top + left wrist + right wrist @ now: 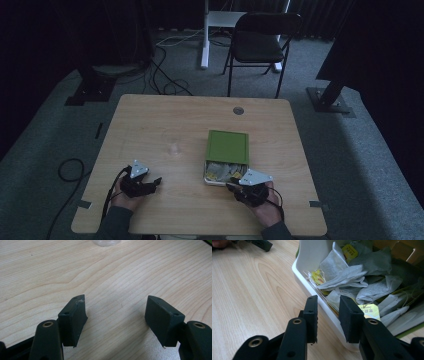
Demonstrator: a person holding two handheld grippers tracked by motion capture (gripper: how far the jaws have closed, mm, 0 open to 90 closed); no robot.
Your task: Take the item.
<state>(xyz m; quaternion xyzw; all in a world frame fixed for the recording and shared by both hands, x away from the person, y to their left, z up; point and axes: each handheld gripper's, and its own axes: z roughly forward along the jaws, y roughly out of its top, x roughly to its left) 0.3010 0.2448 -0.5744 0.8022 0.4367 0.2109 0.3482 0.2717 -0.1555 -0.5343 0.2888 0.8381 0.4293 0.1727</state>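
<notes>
right gripper (234, 186): at the near rim of the white box (208, 178), about 5 o'clock on the table (165, 125). In the right gripper view (327, 305) the jaws straddle the box's white wall, one outside, one inside over the tea bags. Narrow gap; pads not clearly pressing the wall, so I read it as released.
left gripper (156, 182): at 7 o'clock on the table, jaws pointing toward 3 o'clock. Left gripper view (115, 307) shows the jaws wide apart, bare wood between them, nothing held.
white box: right of table centre, roughly 4 o'clock, green lid (228, 146) slid toward 12 o'clock, covering the far part, near end open.
tea bags (352, 277): loose pile inside the box, white sachets with yellow tags (318, 276) on strings, one tag just beside the inner jaw.
chair (260, 40): on the floor beyond the table, 12 to 1 o'clock.
</notes>
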